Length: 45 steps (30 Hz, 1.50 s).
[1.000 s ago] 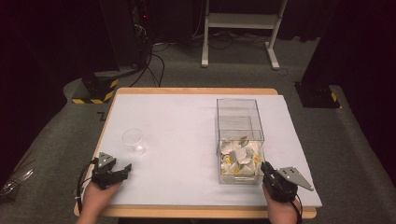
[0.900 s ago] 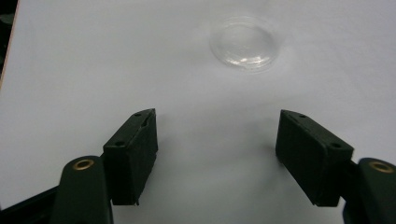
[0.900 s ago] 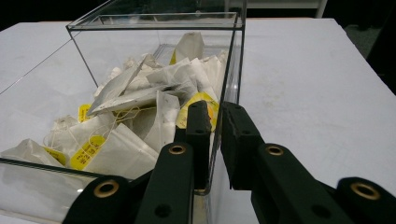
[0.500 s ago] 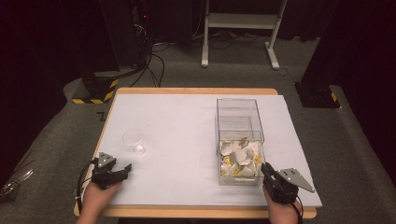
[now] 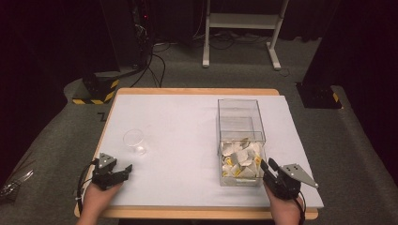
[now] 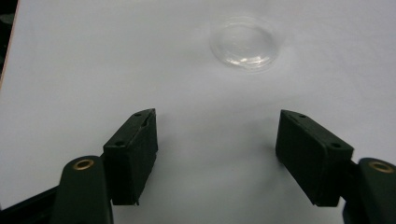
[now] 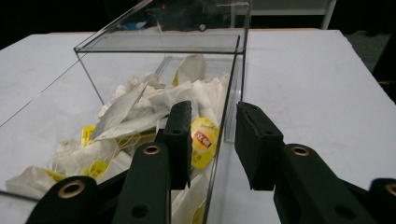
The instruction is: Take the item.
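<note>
1. Fingers of right gripper (image 7: 214,144) sit part open w/ nothing pinched – jaws have just been opening; they straddle the near-right corner wall of the clear box (image 5: 241,140), one jaw over the inside, one outside.
2. Tea bags (image 5: 241,159) lie piled in the box's near end, on the table's right half. None lifted out, as far as I can see.
3. Left gripper (image 6: 229,149) has its fingers wide, empty, hovering low over the white table (image 5: 187,136), aimed at the clear cup (image 6: 245,48) ahead, not touching it.
4. Cup stands on the table's left, well apart from the box, looks empty.
5. Judgement: barely begun – a bag has to be picked and prob. brought to the cup; all that is left.
6. Hard to tell: bag strings and tags are tangled; box walls glare, so the exact wall edge vs. jaws is unclear; cup rim is faint.
</note>
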{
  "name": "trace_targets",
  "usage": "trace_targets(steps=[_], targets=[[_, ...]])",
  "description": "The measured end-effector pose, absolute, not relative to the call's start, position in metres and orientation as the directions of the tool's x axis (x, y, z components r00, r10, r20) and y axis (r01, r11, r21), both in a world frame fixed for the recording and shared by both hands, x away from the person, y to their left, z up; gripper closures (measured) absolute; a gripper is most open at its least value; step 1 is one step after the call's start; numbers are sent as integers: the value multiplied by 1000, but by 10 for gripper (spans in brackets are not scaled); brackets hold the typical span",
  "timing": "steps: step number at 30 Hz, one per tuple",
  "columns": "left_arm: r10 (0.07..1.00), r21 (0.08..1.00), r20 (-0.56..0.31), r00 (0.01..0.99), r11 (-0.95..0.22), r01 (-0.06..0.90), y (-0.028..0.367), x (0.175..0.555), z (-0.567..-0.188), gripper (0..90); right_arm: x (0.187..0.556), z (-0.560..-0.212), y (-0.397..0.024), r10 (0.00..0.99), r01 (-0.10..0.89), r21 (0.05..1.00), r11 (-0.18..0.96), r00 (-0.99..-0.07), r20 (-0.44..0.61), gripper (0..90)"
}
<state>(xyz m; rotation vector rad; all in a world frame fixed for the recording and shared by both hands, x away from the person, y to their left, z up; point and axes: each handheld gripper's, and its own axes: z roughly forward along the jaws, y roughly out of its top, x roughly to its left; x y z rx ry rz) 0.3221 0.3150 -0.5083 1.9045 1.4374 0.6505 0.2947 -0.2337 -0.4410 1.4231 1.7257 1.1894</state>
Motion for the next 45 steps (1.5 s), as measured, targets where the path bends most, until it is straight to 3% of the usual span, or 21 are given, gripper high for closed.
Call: trace_targets(steps=[21, 29, 45], targets=[[963, 750, 6, 269, -182, 636, 315, 322, -508, 300, 317, -435, -263, 965, 403, 915, -9, -237, 113, 644], [965, 752, 6, 263, -177, 635, 315, 321, -508, 307, 329, -451, -284, 972, 438, 899, -19, -201, 119, 643], [965, 752, -6, 263, -169, 637, 312, 317, -503, 380, 342, -480, -298, 976, 510, 857, 73, -214, 44, 631]])
